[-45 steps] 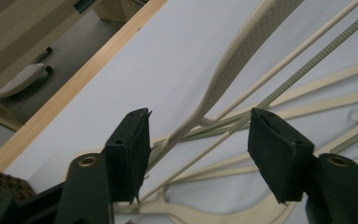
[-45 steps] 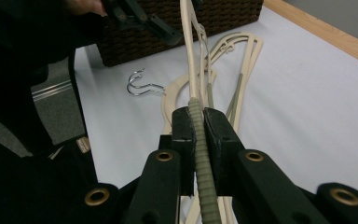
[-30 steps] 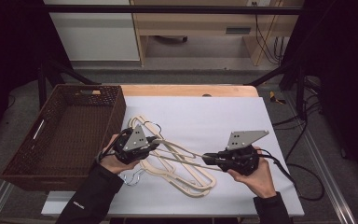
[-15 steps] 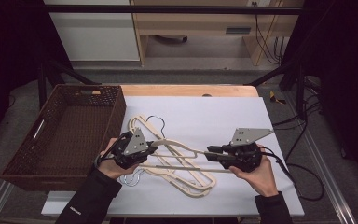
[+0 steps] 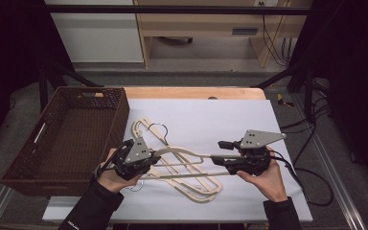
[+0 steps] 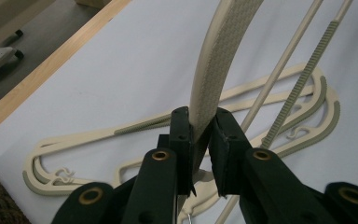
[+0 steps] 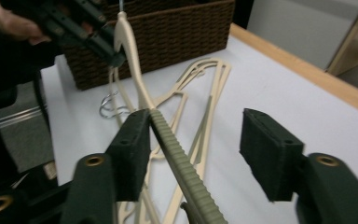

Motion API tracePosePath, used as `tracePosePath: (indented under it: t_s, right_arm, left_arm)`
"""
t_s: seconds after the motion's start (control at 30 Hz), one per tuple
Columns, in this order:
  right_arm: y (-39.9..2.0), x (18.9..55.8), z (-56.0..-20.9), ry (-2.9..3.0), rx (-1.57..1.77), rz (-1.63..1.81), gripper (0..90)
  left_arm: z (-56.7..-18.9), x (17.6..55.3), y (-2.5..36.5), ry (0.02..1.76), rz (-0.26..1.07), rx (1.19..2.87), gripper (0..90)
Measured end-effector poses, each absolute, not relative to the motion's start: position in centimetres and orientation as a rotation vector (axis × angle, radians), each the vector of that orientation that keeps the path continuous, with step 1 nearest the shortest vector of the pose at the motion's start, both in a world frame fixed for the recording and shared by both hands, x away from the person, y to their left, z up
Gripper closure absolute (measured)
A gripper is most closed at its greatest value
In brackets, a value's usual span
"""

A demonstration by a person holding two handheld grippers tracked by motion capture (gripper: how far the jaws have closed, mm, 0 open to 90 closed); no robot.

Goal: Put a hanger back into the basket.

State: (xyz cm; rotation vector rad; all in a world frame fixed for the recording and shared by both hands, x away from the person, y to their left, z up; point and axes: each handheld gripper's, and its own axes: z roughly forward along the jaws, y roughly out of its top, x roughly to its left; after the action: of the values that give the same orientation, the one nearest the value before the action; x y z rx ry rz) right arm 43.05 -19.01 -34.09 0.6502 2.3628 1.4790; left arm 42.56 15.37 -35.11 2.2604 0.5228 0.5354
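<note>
A cream hanger hangs slightly above the table between my two grippers. My left gripper is shut on its curved shoulder near the neck, and the pads squeeze the cream arm at the left gripper. My right gripper is open at the hanger's other end. Its jaws have just been opening. The ribbed arm rests against one pad and stands apart from the other. In the high view the right gripper points left toward the left one.
More cream hangers lie overlapped on the white tabletop under the held one, one with a metal hook. A dark wicker basket stands at the table's left end. The wooden table edge runs along the far side.
The right gripper's jaws have spread apart off the hanger's arm. The left gripper has shifted a little toward the near edge, still holding the hanger.
</note>
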Motion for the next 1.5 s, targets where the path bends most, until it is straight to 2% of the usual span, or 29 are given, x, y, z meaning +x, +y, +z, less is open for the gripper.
tracePosePath:
  t_s: [0.07, 0.1, 0.13, 0.17, 0.2, 0.37, 0.57, 0.63, 0.77, 0.8, 0.83, 1.1, 1.5]
  right_arm:
    - [-19.3, 43.1, -34.0, 2.29, 0.66, 1.508, 32.8]
    - [-19.3, 43.1, -34.0, 2.29, 0.66, 1.508, 32.8]
    - [-19.5, 43.1, -33.9, 2.227, 0.664, 1.532, 26.5]
    - [-19.5, 43.1, -33.9, 2.227, 0.664, 1.532, 26.5]
    - [-19.7, 43.1, -33.8, 2.179, 0.67, 1.549, 21.7]
    - [-20.3, 43.0, -33.4, 2.074, 0.675, 1.595, 16.3]
    - [-21.1, 43.0, -32.6, 2.028, 0.703, 1.616, 15.2]
    - [-21.2, 43.0, -32.7, 2.029, 0.708, 1.607, 15.2]
    - [-21.3, 43.0, -33.3, 2.049, 0.726, 1.589, 15.2]
    - [-21.4, 43.1, -33.7, 2.061, 0.744, 1.587, 15.4]
    - [-21.4, 43.1, -33.7, 2.061, 0.744, 1.587, 15.4]
    - [-22.0, 42.8, -35.1, 2.082, 0.832, 1.553, 14.4]
    - [-22.9, 42.2, -36.1, 2.058, 0.928, 1.528, 8.0]
  left_arm:
    - [-34.8, 42.3, 15.1, 0.547, 0.533, 2.257, 79.7]
    - [-34.8, 42.3, 15.1, 0.547, 0.533, 2.257, 79.7]
    - [-34.7, 42.1, 14.8, 0.56, 0.531, 2.251, 79.8]
    - [-34.7, 42.1, 14.8, 0.56, 0.531, 2.251, 79.8]
    - [-34.5, 41.9, 14.6, 0.574, 0.532, 2.247, 79.9]
    - [-34.3, 41.9, 14.5, 0.585, 0.519, 2.247, 80.0]
    - [-34.9, 42.3, 14.4, 0.627, 0.499, 2.253, 86.8]
    - [-34.9, 42.6, 14.5, 0.673, 0.573, 2.266, 86.4]
    - [-34.8, 42.9, 15.4, 0.692, 0.465, 2.213, 87.1]
    - [-34.6, 42.6, 15.2, 0.703, 0.531, 2.215, 87.1]
    - [-34.6, 42.6, 15.2, 0.703, 0.531, 2.215, 87.1]
    - [-31.5, 42.0, 16.1, 0.714, 0.591, 2.173, 87.1]
    - [-26.2, 42.3, 20.1, 0.729, 0.608, 2.044, 87.1]
